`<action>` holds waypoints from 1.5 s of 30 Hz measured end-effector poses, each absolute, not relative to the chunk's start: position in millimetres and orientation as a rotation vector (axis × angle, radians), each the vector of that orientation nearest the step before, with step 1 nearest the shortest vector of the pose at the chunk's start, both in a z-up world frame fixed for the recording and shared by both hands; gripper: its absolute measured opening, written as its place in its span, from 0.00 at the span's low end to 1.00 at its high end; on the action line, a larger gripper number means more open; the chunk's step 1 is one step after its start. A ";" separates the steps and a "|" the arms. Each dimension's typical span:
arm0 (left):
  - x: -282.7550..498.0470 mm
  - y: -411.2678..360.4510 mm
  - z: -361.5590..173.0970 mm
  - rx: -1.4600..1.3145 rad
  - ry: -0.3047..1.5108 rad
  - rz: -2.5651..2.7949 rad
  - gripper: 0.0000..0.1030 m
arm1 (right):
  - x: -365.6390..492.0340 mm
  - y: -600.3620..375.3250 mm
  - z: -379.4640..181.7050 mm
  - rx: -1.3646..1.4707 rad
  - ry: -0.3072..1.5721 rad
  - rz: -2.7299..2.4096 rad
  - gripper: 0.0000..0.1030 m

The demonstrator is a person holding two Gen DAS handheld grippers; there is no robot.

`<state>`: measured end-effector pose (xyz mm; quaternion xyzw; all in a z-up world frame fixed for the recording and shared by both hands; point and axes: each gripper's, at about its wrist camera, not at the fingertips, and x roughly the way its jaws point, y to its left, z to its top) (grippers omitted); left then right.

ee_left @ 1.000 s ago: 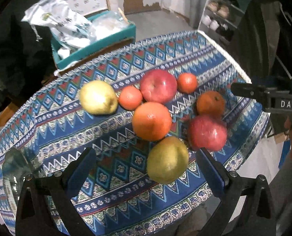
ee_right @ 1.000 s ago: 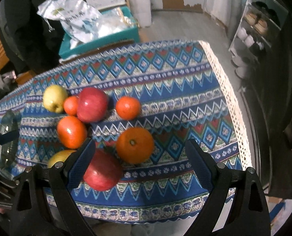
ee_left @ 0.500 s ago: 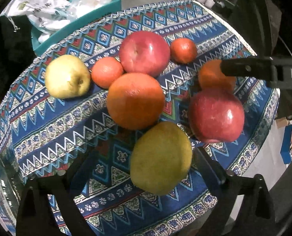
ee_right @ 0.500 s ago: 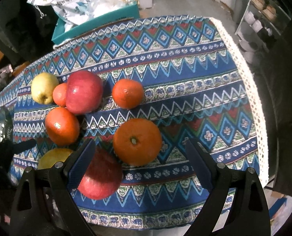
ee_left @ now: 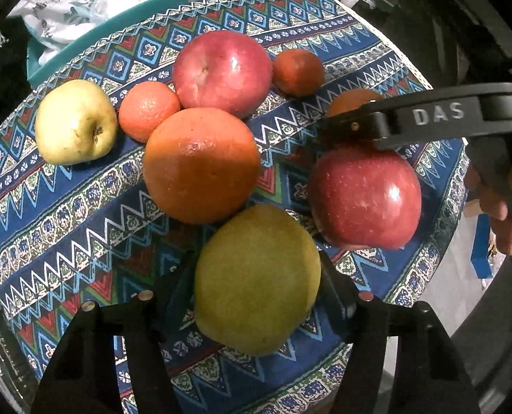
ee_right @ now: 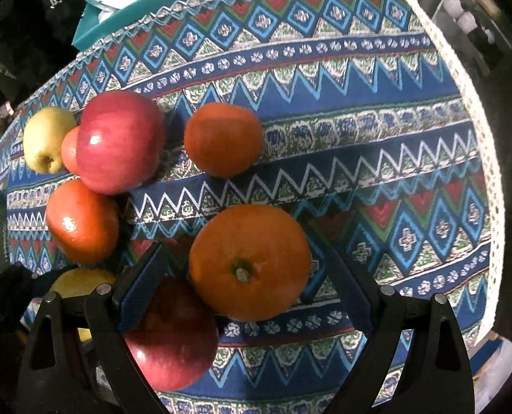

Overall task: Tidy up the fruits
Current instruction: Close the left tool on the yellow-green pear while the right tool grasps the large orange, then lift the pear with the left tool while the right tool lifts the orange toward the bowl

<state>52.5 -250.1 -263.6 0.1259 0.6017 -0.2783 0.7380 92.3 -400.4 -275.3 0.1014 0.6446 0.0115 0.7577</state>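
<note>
my right gripper (ee_right: 245, 296) | big orange (ee_right: 249, 262) fills gap | red apple (ee_right: 169, 334) crowds 8 o'clock | bare bench (ee_right: 376, 131) from 12 to 3 o'clock

Eight fruits cluster mid-frame: two red apples (ee_left: 222, 70) (ee_left: 364, 195), two yellow pears (ee_left: 257, 277) (ee_left: 75, 122), four oranges (ee_left: 200, 165), mostly touching.

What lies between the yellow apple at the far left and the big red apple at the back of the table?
In the left wrist view, a small orange sits between the yellow apple and the red apple.
</note>
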 end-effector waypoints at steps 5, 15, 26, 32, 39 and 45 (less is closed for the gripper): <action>55.4 -247.3 -265.5 0.273 1.313 -0.614 0.66 | 96.7 -402.8 -287.9 0.251 1.413 0.033 0.66; 50.7 -227.4 -256.4 0.259 1.283 -0.578 0.66 | 91.4 -398.9 -272.2 0.173 1.375 0.033 0.64; 42.5 -199.6 -212.9 0.227 1.183 -0.533 0.66 | 86.8 -388.3 -222.7 0.101 1.229 0.029 0.64; 43.4 -191.1 -192.2 0.196 1.134 -0.501 0.66 | 71.3 -375.5 -190.2 0.080 1.139 0.050 0.64; 45.0 -173.0 -170.3 0.176 1.074 -0.461 0.66 | 66.1 -360.8 -165.2 0.042 1.051 0.077 0.64; 44.6 -156.8 -152.6 0.148 1.035 -0.437 0.66 | 59.1 -345.0 -140.6 0.012 0.983 0.118 0.64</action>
